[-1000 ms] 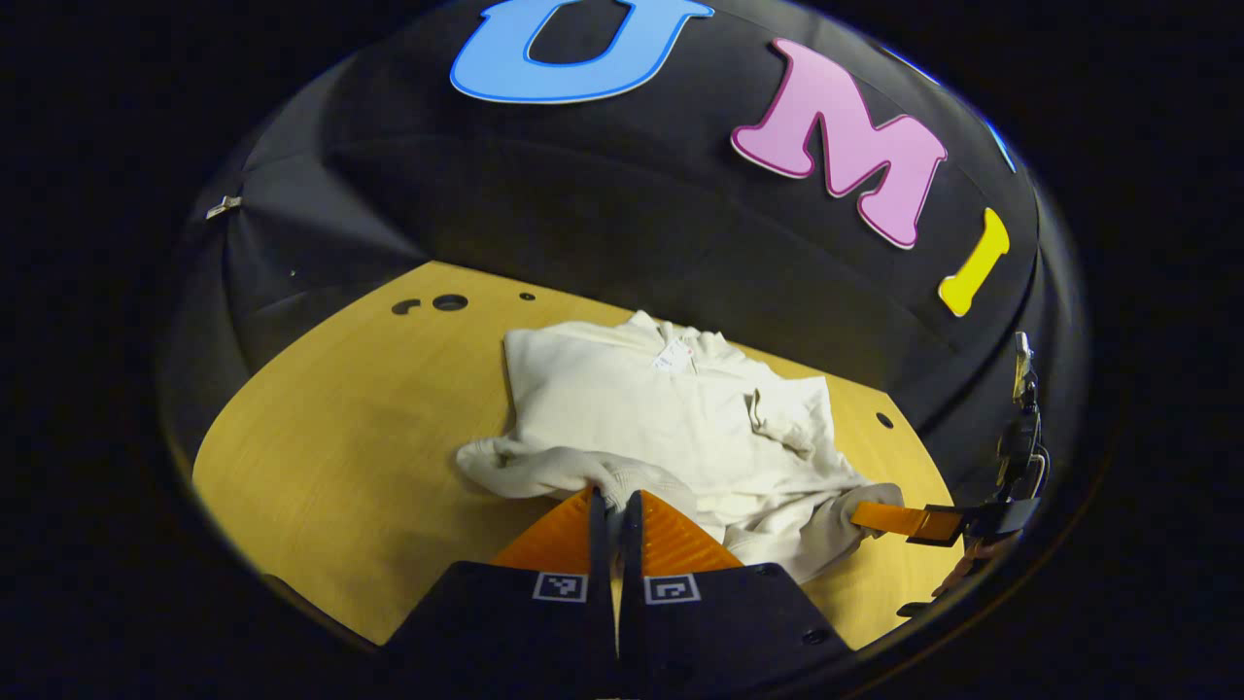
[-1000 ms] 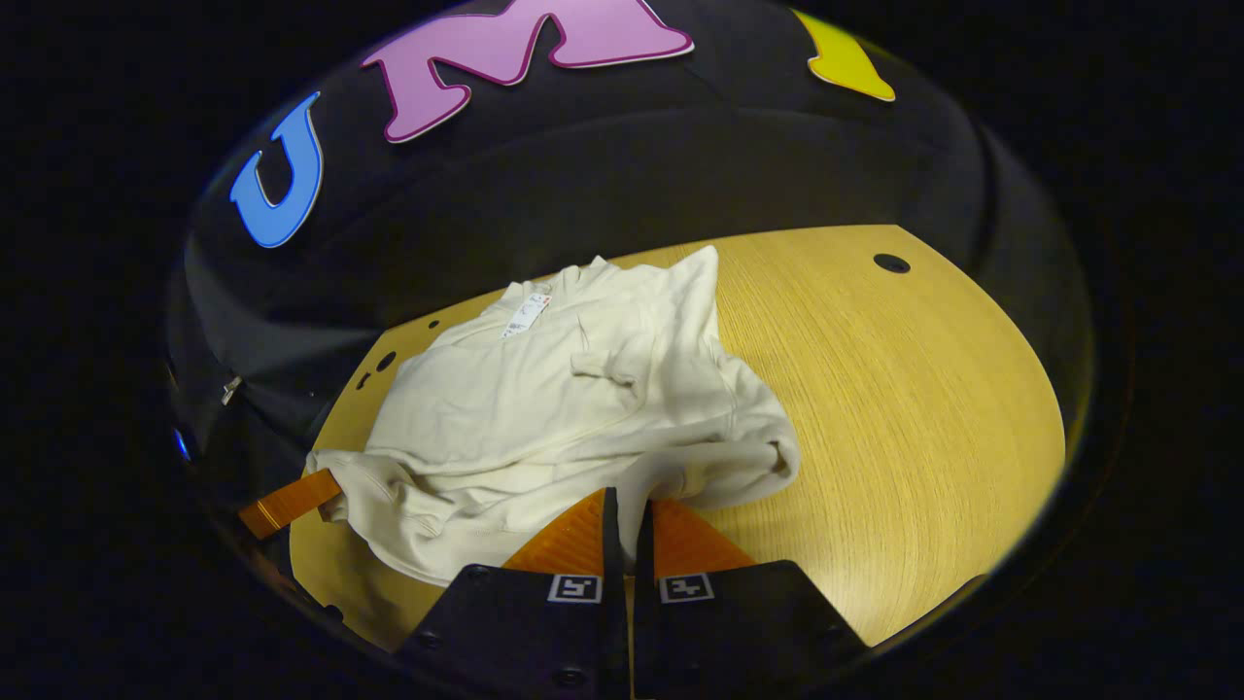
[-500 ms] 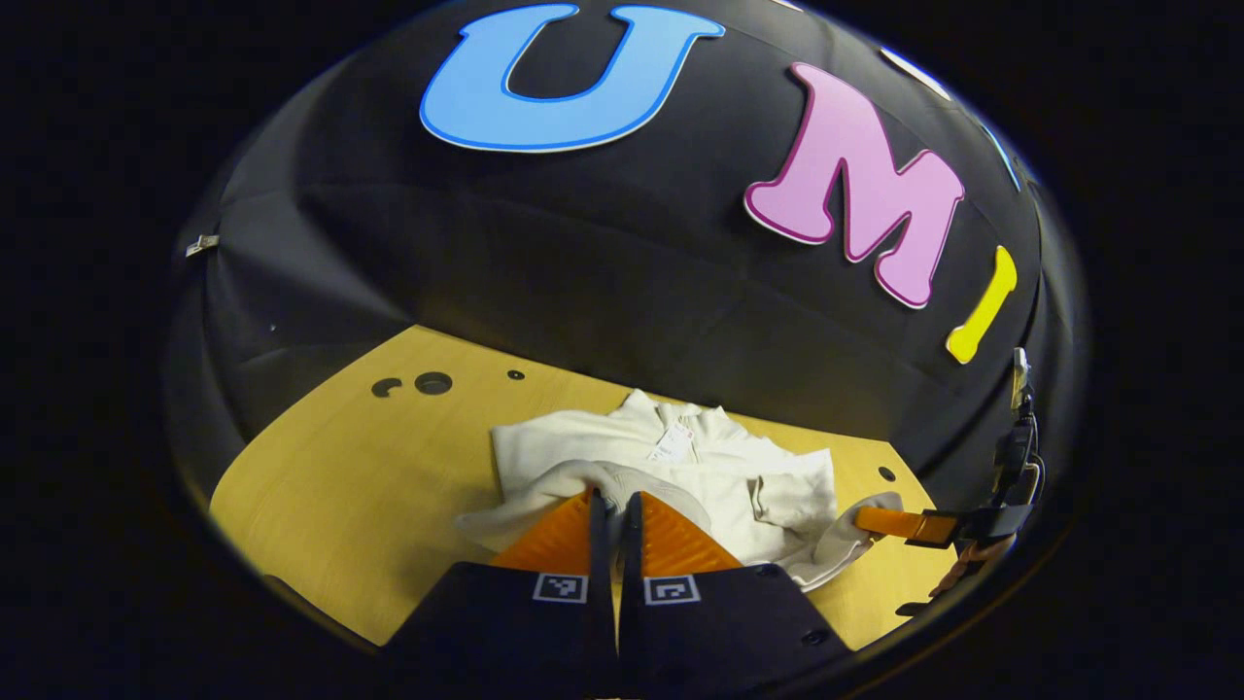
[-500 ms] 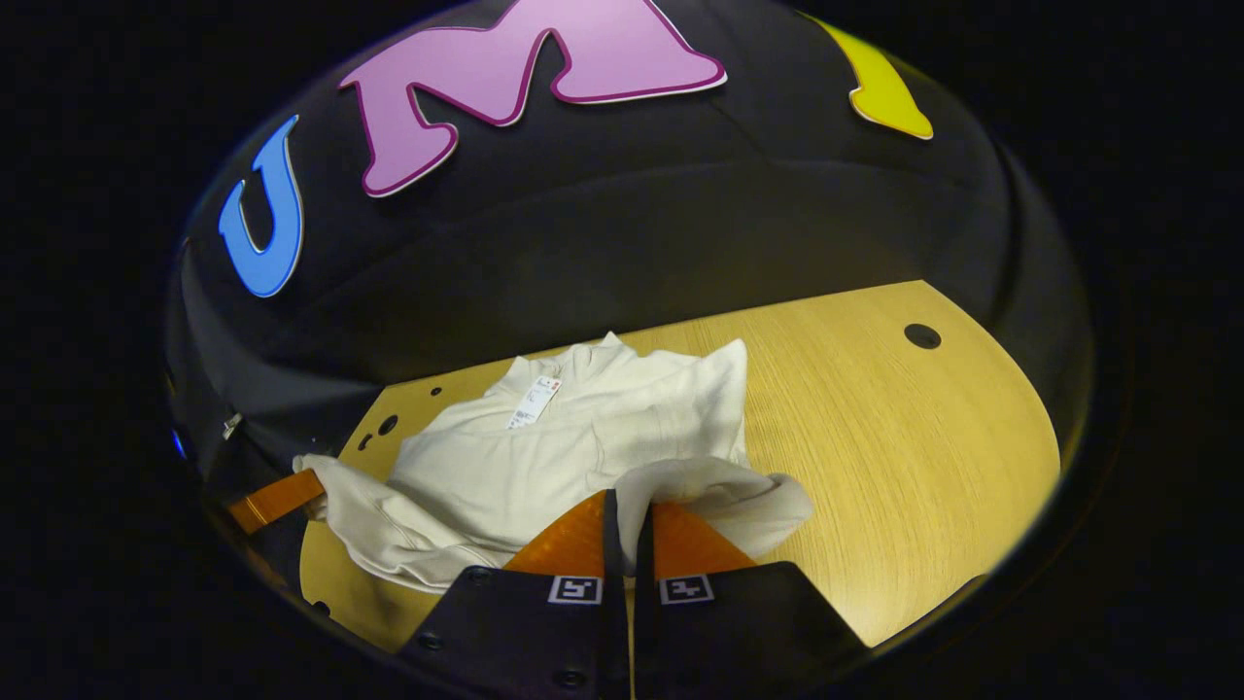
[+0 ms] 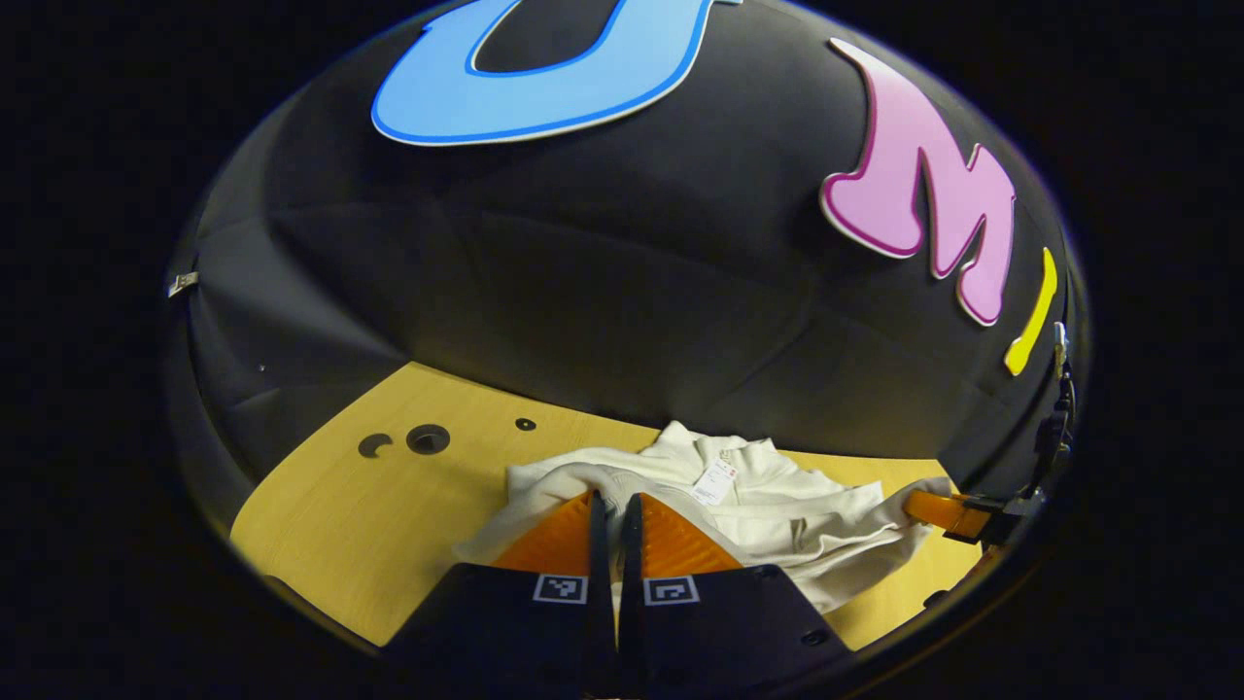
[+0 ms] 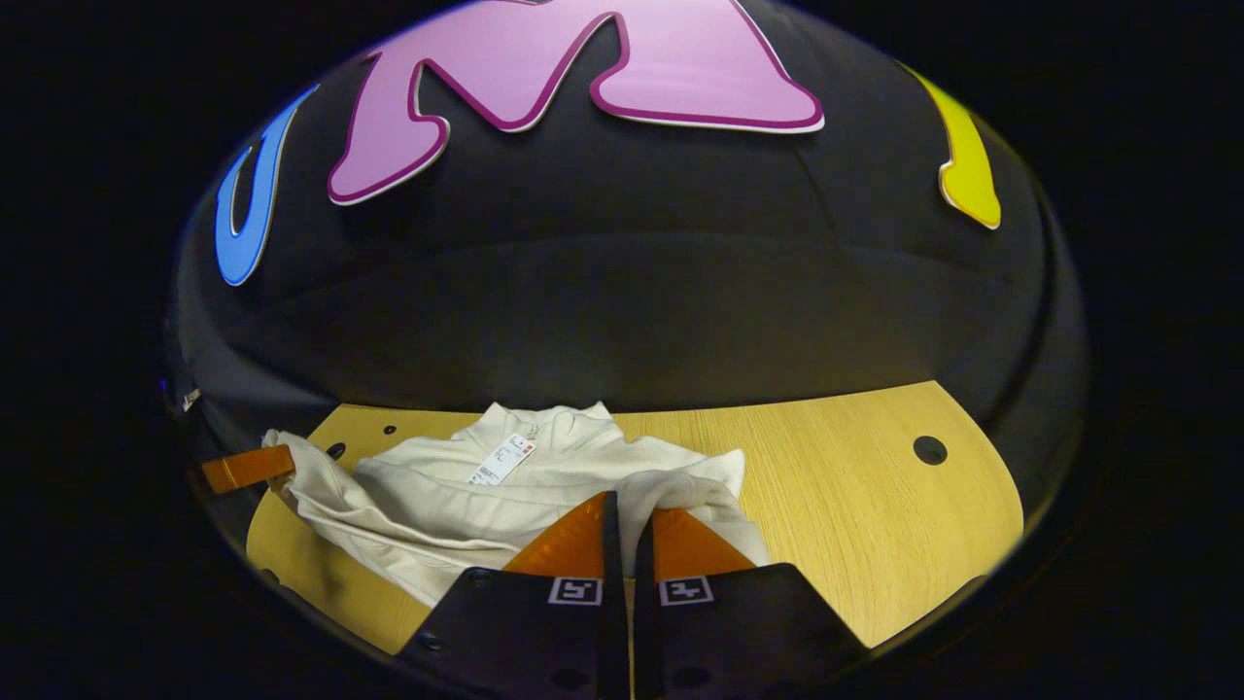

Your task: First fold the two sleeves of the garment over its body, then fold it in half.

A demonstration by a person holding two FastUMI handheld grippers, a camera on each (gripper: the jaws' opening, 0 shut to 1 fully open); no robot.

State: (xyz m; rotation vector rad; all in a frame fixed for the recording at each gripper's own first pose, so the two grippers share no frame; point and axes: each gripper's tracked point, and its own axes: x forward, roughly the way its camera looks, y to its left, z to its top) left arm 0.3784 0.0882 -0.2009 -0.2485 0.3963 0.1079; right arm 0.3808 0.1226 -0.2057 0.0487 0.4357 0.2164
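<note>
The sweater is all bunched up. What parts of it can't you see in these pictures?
- Sleeves: in both views the sweater is bunched, so they can't be told apart.
- Near edge: in the left gripper view the left tool covers it; in the right gripper view the right tool does.
- Tag: too small to read.
- Underside: pressed against the table.

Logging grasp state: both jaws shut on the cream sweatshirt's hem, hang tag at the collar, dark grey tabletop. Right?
One error: the tabletop is yellow wood-grain, as the right gripper view shows. Both grippers, left and right, are shut on the cream sweatshirt; white hang tag at the collar.
</note>
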